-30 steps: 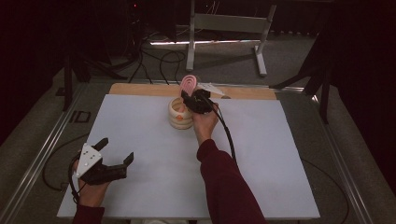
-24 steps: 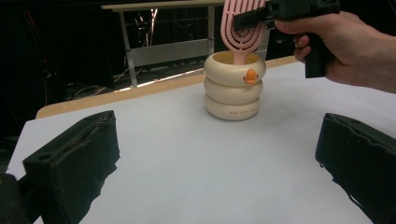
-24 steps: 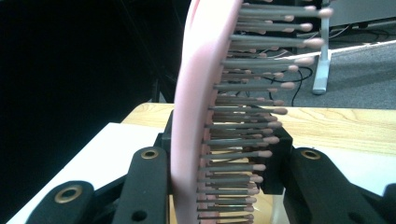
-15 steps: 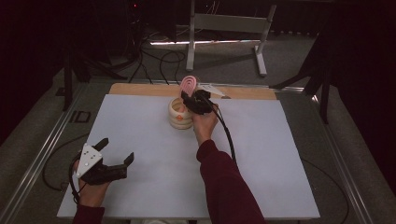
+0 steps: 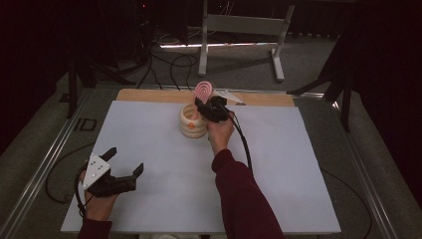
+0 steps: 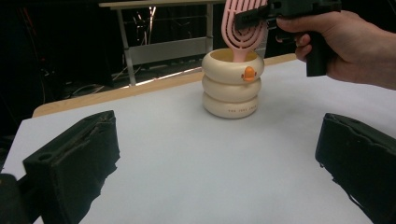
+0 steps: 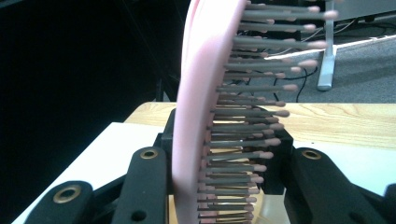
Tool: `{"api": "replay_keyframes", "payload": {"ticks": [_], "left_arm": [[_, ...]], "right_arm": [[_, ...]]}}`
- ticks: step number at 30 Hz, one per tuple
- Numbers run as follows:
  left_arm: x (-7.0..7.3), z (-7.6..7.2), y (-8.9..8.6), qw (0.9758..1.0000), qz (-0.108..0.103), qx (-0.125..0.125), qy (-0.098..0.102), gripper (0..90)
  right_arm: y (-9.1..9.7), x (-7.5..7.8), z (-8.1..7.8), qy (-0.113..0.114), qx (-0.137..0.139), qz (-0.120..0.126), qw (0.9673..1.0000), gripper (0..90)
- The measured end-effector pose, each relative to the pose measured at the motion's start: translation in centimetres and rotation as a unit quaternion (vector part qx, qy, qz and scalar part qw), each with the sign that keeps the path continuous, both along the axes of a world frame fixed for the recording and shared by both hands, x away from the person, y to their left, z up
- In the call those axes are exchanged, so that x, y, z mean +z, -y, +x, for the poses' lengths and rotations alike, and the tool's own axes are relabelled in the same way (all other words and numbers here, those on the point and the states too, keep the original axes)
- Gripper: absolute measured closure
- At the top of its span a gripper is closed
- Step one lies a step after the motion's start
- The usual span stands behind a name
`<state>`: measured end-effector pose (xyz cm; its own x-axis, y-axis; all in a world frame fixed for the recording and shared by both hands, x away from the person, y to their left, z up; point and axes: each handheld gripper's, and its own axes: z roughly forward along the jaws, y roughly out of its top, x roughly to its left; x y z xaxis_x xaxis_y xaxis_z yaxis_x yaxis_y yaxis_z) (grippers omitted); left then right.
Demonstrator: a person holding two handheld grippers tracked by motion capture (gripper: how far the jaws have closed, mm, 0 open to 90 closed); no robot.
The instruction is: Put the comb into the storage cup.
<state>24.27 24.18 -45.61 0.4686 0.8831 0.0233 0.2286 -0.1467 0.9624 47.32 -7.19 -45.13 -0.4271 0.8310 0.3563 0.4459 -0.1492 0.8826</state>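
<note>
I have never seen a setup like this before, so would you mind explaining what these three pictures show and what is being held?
No robot here: a person sits at a table covered by a white sheet, holding a hand-operated two-jaw tool in each hand. The high view looks down from above the person. The other two pictures come from small cameras riding on the tools, looking along their black jaws.

The right gripper is shut on a pink hairbrush, held upright with its lower end inside a cream holder shaped like three stacked rings, with a small orange mark. In the right gripper view the brush stands close up, its bristles pointing right.

The left gripper rests near the table's front left, jaws open, holding nothing.
</note>
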Motion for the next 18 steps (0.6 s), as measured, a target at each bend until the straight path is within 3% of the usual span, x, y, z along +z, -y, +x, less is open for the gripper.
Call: {"api": "replay_keyframes", "payload": {"ticks": [18], "left_arm": [[-0.12,0.04,0.2,1.0,0.002,-0.002,-0.002,0.3]], "right_arm": [[0.86,-0.34,-0.07,-0.003,-0.003,-0.003,1.0,60.6]]}}
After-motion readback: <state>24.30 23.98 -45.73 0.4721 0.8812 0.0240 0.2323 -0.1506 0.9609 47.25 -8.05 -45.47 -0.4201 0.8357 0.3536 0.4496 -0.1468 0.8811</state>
